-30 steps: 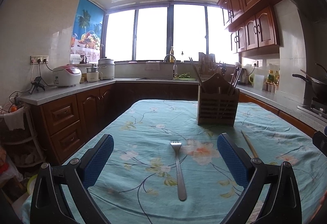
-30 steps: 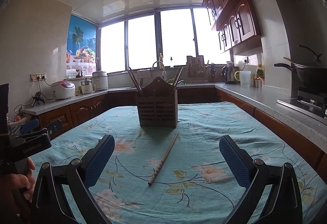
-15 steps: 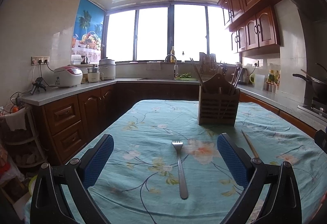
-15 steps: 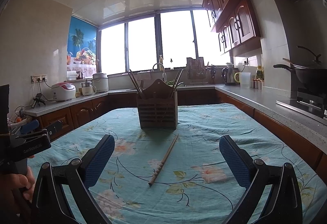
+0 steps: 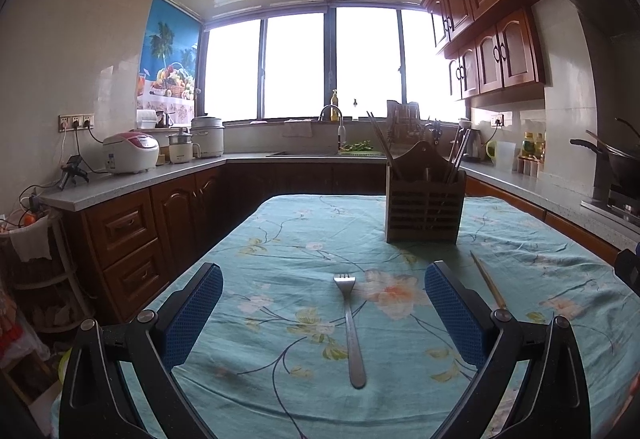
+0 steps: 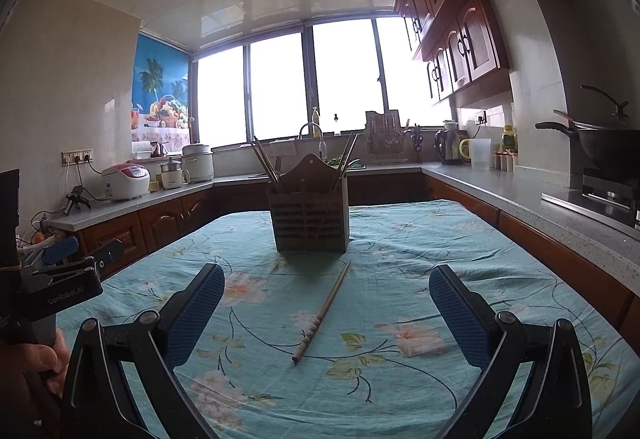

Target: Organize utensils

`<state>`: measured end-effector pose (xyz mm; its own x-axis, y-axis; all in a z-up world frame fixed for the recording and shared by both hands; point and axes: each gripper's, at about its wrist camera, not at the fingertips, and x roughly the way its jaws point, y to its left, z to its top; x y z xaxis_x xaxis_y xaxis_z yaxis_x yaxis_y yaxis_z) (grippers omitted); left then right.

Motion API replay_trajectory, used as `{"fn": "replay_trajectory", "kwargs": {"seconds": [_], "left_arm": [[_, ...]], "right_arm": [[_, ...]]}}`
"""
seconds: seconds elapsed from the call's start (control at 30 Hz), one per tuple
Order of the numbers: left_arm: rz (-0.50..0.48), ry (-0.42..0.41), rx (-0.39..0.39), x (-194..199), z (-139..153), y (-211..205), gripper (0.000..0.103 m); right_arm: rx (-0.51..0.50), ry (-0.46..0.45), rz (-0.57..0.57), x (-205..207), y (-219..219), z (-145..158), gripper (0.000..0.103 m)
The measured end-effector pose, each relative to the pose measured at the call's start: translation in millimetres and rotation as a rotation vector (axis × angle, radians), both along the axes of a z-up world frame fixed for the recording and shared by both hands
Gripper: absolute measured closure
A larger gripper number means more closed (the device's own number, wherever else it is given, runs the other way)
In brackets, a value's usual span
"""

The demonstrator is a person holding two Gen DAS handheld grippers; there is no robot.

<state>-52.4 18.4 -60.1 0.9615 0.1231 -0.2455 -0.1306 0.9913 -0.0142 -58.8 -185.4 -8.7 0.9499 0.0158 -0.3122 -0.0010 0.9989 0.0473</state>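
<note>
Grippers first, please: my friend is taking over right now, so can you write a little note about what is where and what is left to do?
Left gripper: jaws open, empty, fork lying between them on the table.
Right gripper: jaws open, empty, chopstick lying between them.
Holder stands upright further back, some sticks already in it.
Done: nothing picked up yet.
Left: put fork and chopstick into the holder.

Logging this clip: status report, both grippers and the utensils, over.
Left gripper open, lined up on fork. Right gripper open, lined up on chopstick. Both flat on tablecloth, short of holder. Nothing in the way.
</note>
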Motion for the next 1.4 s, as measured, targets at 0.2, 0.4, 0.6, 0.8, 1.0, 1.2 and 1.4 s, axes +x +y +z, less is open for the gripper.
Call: {"fn": "replay_trajectory", "kwargs": {"seconds": [0.2,0.4,0.6,0.8,1.0,1.2,1.4], "left_arm": [[0.002,0.002,0.009,0.9,2.1,-1.7,0.001],[-0.001,0.003,0.009,0.0,2.4,-2.9,0.001],[-0.008,0.001,0.01,-0.8,1.9,-5.4,0.001],[-0.011,0.008,0.014,0.0,1.1,-9.2,0.001],[-0.015,0.01,0.013,-0.1,2.0,-10.8,0.001],[-0.018,0.015,0.017,0.7,0.9,-14.4,0.001],[-0.022,0.023,0.017,3.5,1.8,-17.4,0.001]], "right_arm": [[0.009,-0.001,0.001,1.4,-1.2,0.1,0.0],[0.014,0.003,0.002,2.1,-0.9,-0.7,0.0],[0.018,0.004,0.003,1.8,-0.5,-1.2,0.0],[0.024,0.011,0.008,4.0,0.5,-4.2,0.0],[0.031,0.014,0.01,4.6,0.8,-4.9,0.0],[0.036,0.021,0.013,6.6,0.2,-6.6,0.0],[0.045,0.033,0.012,10.2,-2.3,-7.3,0.0]]}}
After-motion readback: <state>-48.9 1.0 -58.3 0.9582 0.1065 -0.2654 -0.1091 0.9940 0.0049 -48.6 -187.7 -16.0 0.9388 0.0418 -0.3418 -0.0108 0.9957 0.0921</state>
